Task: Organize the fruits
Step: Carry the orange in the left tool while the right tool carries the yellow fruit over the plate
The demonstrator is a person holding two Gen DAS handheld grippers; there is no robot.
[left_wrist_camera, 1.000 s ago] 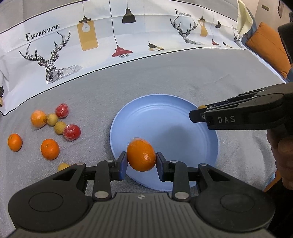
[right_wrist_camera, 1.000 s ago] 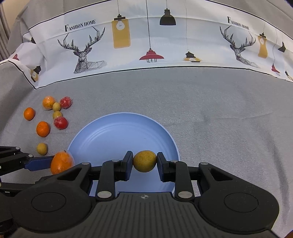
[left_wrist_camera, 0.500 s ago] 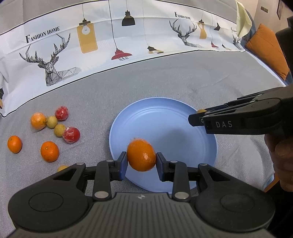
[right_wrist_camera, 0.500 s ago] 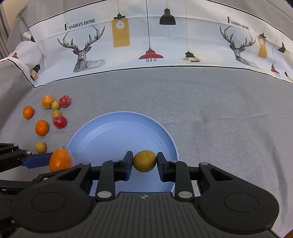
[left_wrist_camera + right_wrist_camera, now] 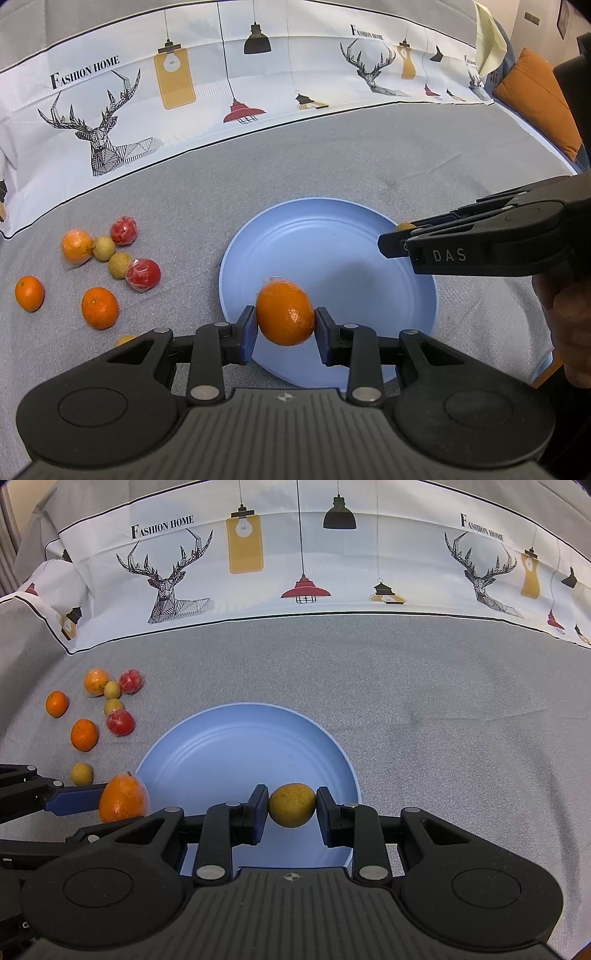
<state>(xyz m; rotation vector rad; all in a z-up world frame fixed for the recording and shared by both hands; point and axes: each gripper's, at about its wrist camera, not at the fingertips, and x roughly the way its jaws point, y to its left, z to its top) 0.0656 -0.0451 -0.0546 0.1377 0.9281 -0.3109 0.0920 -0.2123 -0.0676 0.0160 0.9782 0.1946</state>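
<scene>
Blue plate (image 5: 413,332) sat on the grey cloth (image 5: 443,701) with nothing resting in it; no fruit had been delivered at this point, as far as either view showed. Left gripper (image 5: 285,326) was closed on a wrapped orange (image 5: 285,313), both pads pressed to its sides, held above the plate's near-left rim. Right gripper (image 5: 291,810) was likewise closed on a small yellow-brown fruit (image 5: 291,805), pinched between its fingers over the plate's near edge. From the left wrist view the right gripper came in over the plate's right rim, with only a sliver of its fruit showing. Neither fruit appeared to touch the plate; height above it could not be judged. Loose pile remained to the left of the plate, well apart from it: two bare oranges (image 5: 99,307), one wrapped orange (image 5: 77,246), two red wrapped fruits (image 5: 143,275), two pale round ones (image 5: 119,264) among them, and another pale one (image 5: 81,773) nearer, partly hidden behind the left gripper in its own view. Judged early in the task: two pieces in hand ready for release, about eight left to fetch. Printed deer-and-lamp sheet (image 5: 303,572) lay behind.
</scene>
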